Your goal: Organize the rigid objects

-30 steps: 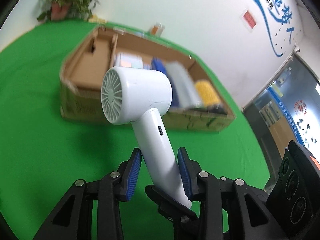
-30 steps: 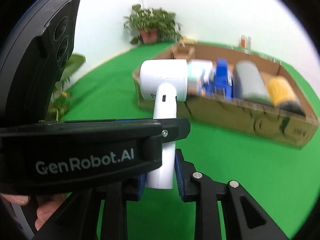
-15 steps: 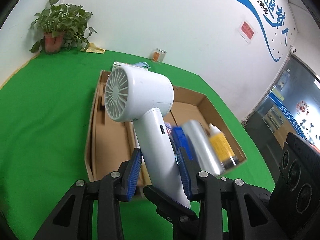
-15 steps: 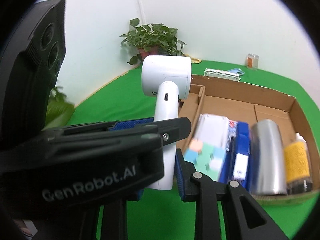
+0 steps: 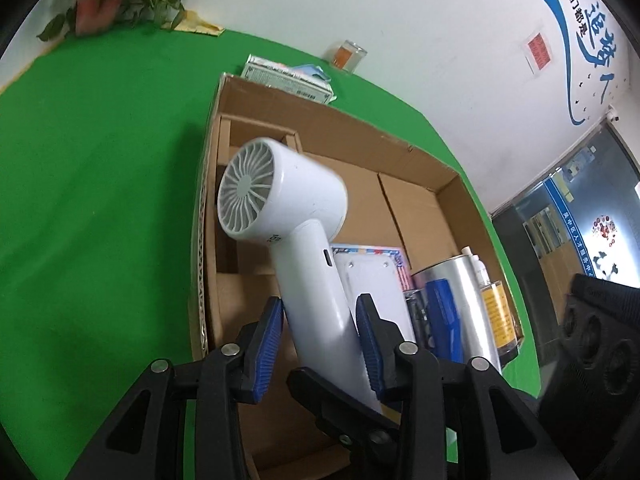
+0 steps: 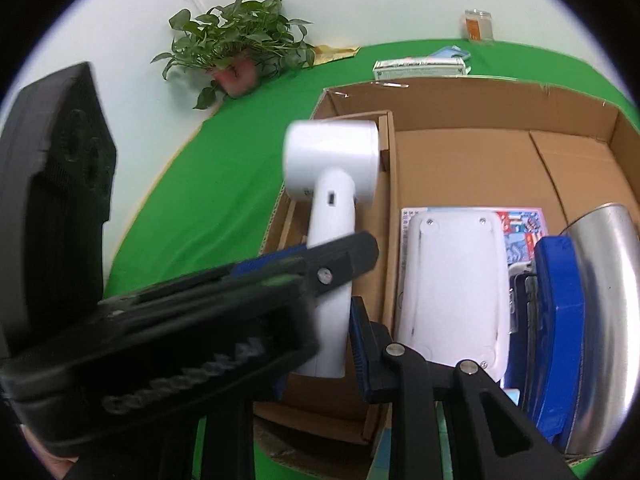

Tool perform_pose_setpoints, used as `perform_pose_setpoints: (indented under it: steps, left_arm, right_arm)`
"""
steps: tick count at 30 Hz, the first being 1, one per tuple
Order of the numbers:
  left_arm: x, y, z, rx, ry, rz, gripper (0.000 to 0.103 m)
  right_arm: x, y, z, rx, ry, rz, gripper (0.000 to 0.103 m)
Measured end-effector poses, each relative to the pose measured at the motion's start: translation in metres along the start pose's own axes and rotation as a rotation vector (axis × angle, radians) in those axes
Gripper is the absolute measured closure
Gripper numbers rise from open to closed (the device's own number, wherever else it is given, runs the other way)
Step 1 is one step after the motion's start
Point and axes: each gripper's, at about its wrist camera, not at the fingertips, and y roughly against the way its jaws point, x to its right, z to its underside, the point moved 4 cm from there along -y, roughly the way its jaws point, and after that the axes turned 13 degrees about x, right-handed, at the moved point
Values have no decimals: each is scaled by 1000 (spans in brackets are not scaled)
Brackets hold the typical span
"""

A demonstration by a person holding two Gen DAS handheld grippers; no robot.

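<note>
1. Hair dryer (image 5: 308,240), white: your left gripper (image 5: 320,344) has its blue pads (image 5: 269,344) clamped on the handle, head up, which keeps the bulky head clear of the box walls. It hangs over the left end of the cardboard box (image 5: 404,148), above the narrow divided compartment there.
2. Right gripper (image 6: 320,344): its jaws stand on either side of the handle's lower end; you cannot tell if they press it.
3. Box contents, packed at the right end: white device (image 6: 452,280), blue case (image 6: 556,320), silver can (image 6: 608,264), yellow-labelled bottle (image 5: 494,304).
4. Green tabletop (image 5: 100,168): potted plant (image 6: 240,44) at the far edge.
</note>
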Motion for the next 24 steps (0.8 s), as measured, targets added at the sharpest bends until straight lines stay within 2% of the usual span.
perform_pose_setpoints:
  steps: [3, 5, 6, 7, 8, 9, 10, 12, 14, 17, 20, 24]
  left_arm:
    - [-2, 8, 2, 26, -8, -29, 67]
    - [2, 23, 3, 69, -48, -78, 60]
    - [9, 37, 7, 112, -85, -108, 51]
    - [16, 51, 10, 163, -125, -143, 39]
    - [28, 67, 17, 215, -160, -178, 31]
    - [36, 79, 23, 269, -188, -208, 16]
    - [48, 99, 32, 358, -227, -246, 0]
    - [68, 122, 55, 470, -287, -280, 1]
    - [83, 132, 76, 506, -310, -317, 0]
    - [101, 131, 106, 508, -286, -371, 0]
    - [118, 123, 138, 487, -251, -399, 0]
    - [145, 104, 172, 446, -222, -334, 1]
  right_arm:
    - [-2, 7, 0, -12, -2, -24, 71]
    - [-2, 20, -1, 3, 1, -46, 68]
    - [-1, 27, 0, 15, 14, -46, 65]
    - [-2, 39, 2, 39, 49, -38, 53]
    - [-2, 53, 6, 73, 91, -32, 31]
    - [-3, 65, 9, 107, 131, -29, 21]
    - [-2, 79, 12, 158, 184, -15, 17]
    - [4, 107, 27, 258, 293, 64, 16]
    - [18, 121, 41, 293, 342, 147, 16]
    - [55, 139, 59, 279, 277, 210, 16]
    - [88, 154, 64, 302, 235, 267, 16]
    - [116, 173, 77, 298, 203, 286, 16]
